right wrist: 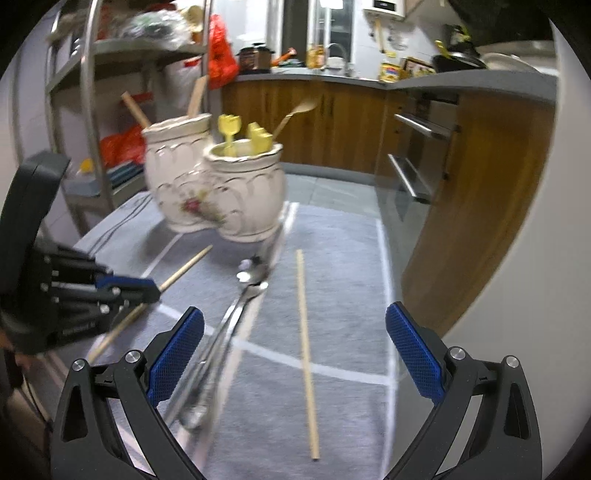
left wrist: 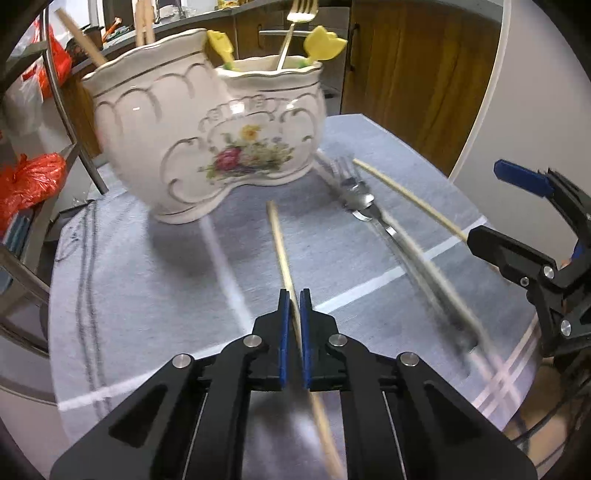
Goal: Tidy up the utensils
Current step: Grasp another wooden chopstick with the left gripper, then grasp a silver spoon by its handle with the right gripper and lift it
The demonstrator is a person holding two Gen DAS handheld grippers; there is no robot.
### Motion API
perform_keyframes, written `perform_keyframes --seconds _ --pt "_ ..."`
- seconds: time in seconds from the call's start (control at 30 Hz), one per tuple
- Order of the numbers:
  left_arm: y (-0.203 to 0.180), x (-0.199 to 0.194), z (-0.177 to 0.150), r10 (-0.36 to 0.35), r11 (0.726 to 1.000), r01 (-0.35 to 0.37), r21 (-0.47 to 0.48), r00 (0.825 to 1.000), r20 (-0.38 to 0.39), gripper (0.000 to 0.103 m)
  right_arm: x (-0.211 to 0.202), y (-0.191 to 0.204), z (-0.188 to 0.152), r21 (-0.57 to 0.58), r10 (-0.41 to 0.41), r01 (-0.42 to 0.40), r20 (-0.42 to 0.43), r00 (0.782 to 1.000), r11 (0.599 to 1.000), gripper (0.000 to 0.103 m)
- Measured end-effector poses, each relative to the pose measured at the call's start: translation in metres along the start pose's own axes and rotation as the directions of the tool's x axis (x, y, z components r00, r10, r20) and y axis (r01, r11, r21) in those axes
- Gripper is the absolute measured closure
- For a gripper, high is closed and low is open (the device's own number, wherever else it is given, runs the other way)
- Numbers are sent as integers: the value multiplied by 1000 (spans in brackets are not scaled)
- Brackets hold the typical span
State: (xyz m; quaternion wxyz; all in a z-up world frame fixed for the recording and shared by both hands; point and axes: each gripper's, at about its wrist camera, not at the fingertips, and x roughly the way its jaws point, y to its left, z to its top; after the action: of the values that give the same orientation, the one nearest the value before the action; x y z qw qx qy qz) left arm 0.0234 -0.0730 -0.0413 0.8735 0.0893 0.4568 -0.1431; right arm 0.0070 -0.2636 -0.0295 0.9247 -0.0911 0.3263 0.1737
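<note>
Grey striped cloth [left wrist: 147, 295] spread over the counter, wooden cabinets [right wrist: 332, 122] far behind, metal shelf rack [right wrist: 88, 110] to the left with red bags. Double ceramic holder [left wrist: 207, 140], white with gilt trim and a flower motif, upright at the far left of the cloth; taller left compartment with wooden sticks, lower right compartment with a gold fork [left wrist: 295, 22] and two yellow tulip-topped picks [left wrist: 325, 44]. Right gripper [right wrist: 295, 354] low over the near cloth, jaws spread wide, nothing between the pads. Left gripper [left wrist: 294, 332] near centre, jaws clamped narrow on a wooden chopstick [left wrist: 280, 243], its tip pointing toward the holder, its tail running back under the gripper. Steel fork and spoon [left wrist: 360, 199] lying together right of the held chopstick, handles toward the near edge, blurred. Second chopstick [right wrist: 306, 350] flat on the cloth further right, apart from the steel pieces, lengthwise near to far.
</note>
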Motion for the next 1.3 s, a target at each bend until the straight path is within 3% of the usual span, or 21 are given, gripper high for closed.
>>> perform_keyframes --seconds 0.1,0.2,0.27,0.57,0.8,1.03,1.3 --pt "10 -7 -8 32 999 -32 31 999 7 99 5 9 1 -13 20 -20 -20 1000 1000 7" --pt "22 -8 -15 21 1000 -21 22 1000 19 99 10 21 0 -24 44 -45 -46 998 999 10" --pt "26 -10 -21 7 1000 -7 17 999 34 99 13 28 0 -26 57 -59 -57 997 998 25" --pt "34 -13 -31 -57 998 57 0 995 84 97 33 43 -2 0 81 -81 -137 987 997 73" --pt "40 -19 -39 -133 991 135 -9 985 109 83 34 40 1 41 91 -86 -134 987 995 80" --pt "45 -22 -41 -164 986 167 -13 980 111 82 41 47 2 28 90 -86 -176 980 996 80" --pt "46 -20 -38 -169 985 171 -11 980 103 82 55 45 9 51 38 -29 -189 981 998 80"
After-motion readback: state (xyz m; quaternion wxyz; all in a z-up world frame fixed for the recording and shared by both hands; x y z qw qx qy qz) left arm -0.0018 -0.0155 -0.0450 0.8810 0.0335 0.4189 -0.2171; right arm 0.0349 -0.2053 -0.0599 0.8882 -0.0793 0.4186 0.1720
